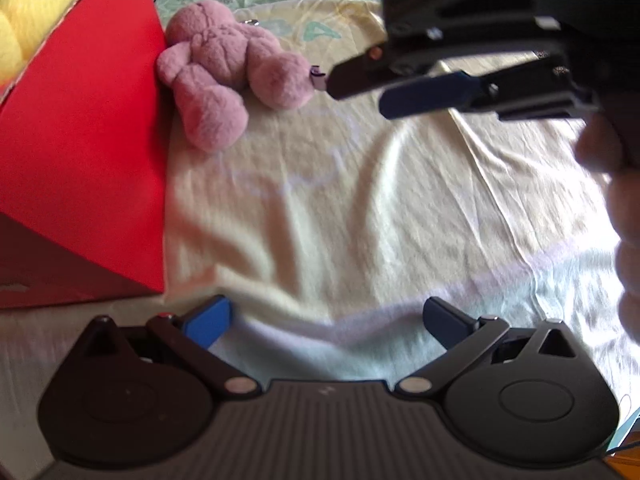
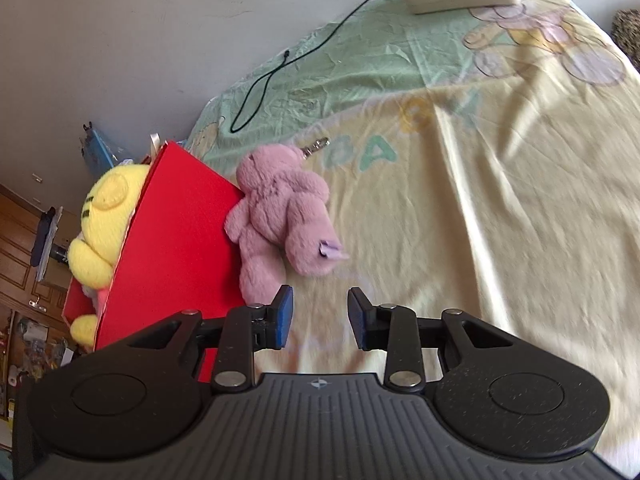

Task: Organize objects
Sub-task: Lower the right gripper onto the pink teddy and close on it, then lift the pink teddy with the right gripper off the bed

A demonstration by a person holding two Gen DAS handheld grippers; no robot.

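**Gripper pose and state**

Left gripper [image 1: 328, 320]: jaws spread wide, blue pads far apart, nothing between them; held low. Right gripper [image 2: 320, 316]: jaws parted with a narrower gap, empty. In the left wrist view the right gripper [image 1: 360, 88] enters from the upper right, fingers pointing left, with the holding hand [image 1: 616, 208] blurred at the right edge.

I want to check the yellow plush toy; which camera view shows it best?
Right wrist view: the yellow plush toy shows its head and paws inside the red cardboard box. Left wrist view catches only a cropped corner.
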